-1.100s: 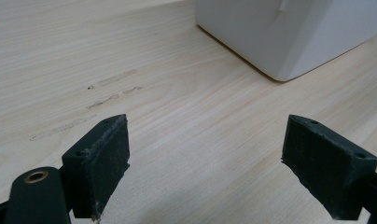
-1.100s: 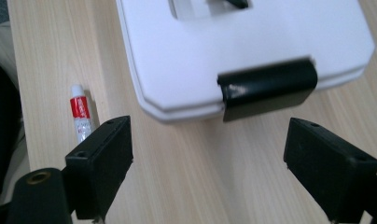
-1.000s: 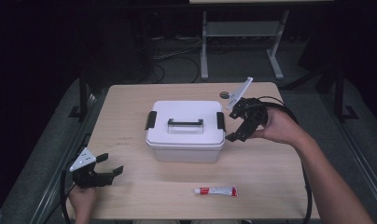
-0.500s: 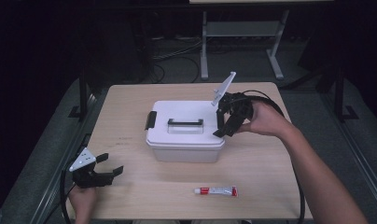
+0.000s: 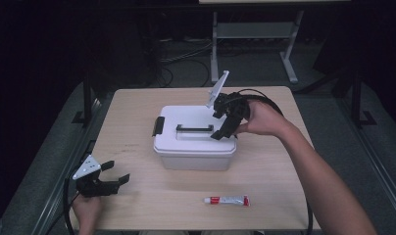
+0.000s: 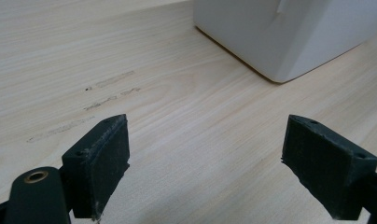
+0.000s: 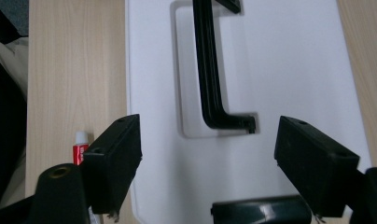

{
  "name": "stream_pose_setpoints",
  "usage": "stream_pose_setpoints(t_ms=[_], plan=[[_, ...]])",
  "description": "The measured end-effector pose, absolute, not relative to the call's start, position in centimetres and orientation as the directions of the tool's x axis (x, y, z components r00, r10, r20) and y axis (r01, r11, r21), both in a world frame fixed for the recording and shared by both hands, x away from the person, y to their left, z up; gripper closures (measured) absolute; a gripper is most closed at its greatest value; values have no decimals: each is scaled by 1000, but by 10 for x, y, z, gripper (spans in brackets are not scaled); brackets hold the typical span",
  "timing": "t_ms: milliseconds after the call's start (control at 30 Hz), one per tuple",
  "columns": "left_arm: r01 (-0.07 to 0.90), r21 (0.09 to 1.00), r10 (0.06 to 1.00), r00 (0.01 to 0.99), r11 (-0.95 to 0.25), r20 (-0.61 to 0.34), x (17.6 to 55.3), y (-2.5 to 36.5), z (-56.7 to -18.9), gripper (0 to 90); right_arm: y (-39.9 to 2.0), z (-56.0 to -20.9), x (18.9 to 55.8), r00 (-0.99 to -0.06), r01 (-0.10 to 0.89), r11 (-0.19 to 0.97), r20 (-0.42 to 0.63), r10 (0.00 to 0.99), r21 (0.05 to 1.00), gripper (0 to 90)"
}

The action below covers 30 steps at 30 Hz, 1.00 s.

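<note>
Your right gripper (image 5: 224, 122) has travelled leftward from the far right corner of the worktop (image 5: 132, 122) and now hangs over the right end of the white box (image 5: 193, 147), while your left gripper (image 5: 105, 178) sits where it was at the near left corner. The right jaws have just been closing a little, yet they are spread wide with nothing between them but air; in the right gripper view they straddle the lid, one jaw over the lid's near edge and the other over its far part. The left jaws stand wide apart too, empty, just above bare wood.

The box rests in the middle of the worktop, lid on, with a black latch (image 5: 159, 126) showing on its left end. A second black piece (image 7: 261, 211) sits at the bottom edge of the right gripper view, at the box's right end, probably the matching latch, directly below the jaws. The black handle (image 7: 210, 70) lies flat in its recess on the lid, its long axis running left to right across the box, and its right end stops just short of your jaws.

So what matters is this: the handle lies to the left of your right jaws and runs along their line of reach, not across the gap. The right hand is much the nearer; the left is well apart from the box. A small red-and-white tube (image 5: 227, 200) lies near the front edge, untouched.
</note>
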<state>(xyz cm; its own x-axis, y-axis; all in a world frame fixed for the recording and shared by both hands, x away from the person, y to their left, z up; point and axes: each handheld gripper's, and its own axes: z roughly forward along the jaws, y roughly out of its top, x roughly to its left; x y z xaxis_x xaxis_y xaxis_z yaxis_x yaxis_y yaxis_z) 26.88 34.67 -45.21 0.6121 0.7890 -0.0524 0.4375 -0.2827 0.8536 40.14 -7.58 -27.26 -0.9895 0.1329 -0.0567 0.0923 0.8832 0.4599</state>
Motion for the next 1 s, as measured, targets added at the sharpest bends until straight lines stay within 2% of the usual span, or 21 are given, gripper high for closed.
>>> stream_pose_setpoints(t_ms=[433,1000], plan=[[438,855,789,611,-279,-56,269,349,-452,143,-53,-273,411,-994,61,891,-53,94,449,359],[438,855,787,614,-277,-60,270,349,-452,143,-36,-281,417,-998,24,902,-43,47,432,481]])
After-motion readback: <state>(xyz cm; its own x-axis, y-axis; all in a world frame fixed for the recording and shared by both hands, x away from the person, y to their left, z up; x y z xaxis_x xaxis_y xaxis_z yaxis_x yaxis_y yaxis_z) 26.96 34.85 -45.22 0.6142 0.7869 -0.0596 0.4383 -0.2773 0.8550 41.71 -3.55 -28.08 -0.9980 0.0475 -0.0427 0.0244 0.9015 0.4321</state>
